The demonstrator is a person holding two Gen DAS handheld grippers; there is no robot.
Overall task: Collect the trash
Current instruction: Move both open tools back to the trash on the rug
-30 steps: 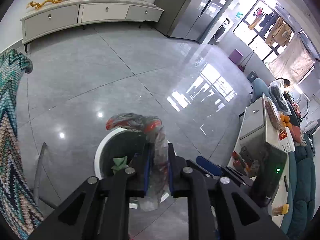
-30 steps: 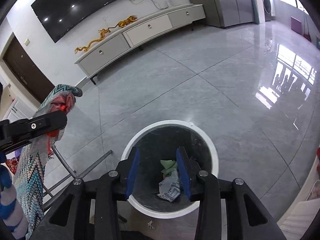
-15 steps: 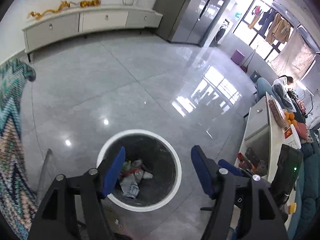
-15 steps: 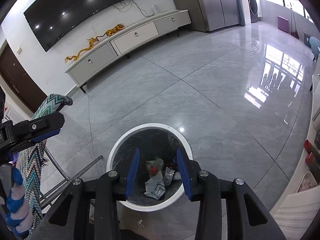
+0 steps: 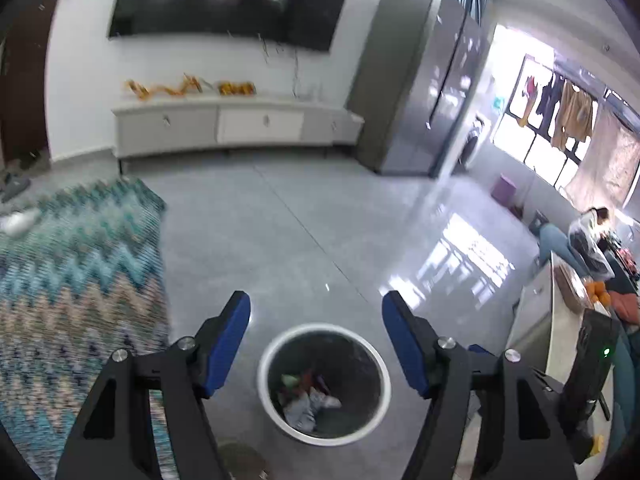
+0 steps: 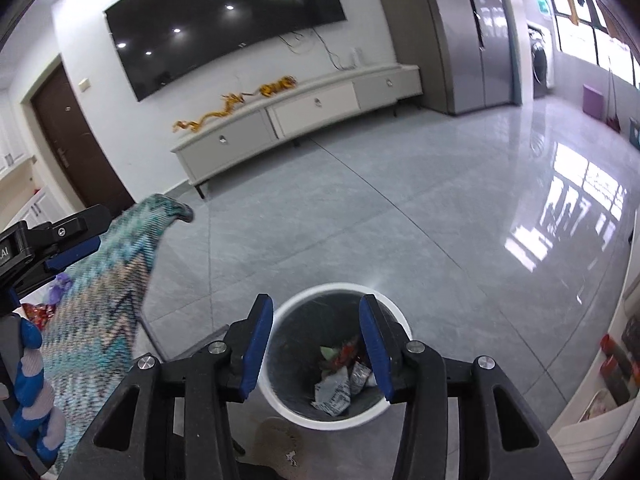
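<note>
White-rimmed and round, the trash bin [image 5: 324, 382] stands upright on the glossy grey tiled floor [image 5: 304, 240], its mouth facing straight up at us and its dark, scuffed inner wall plain to see. We find the trash [image 6: 340, 376] lying at its bottom: crumpled printed paper, a red crinkled wrapper and a green scrap, heaped loosely with no clear long axis. Our left claw [image 5: 316, 312] hangs above the bin with its jaws spread wide, having just been opening, and nothing sits between its blue pads [image 5: 228, 344]. Our right claw [image 6: 316, 320] also hovers over the bin, jaws parted more narrowly and just now widening a little, gripping nothing; the bin's mouth shows in the gap between them. To our left a woven zigzag cloth [image 5: 80, 280] in teal, tan and navy drapes beside the bin. Against the far wall stands a long pale cabinet [image 6: 296, 120] with a golden dragon ornament [image 6: 236, 104] stretched lengthwise on top, under a flat black screen [image 6: 224, 20].
</note>
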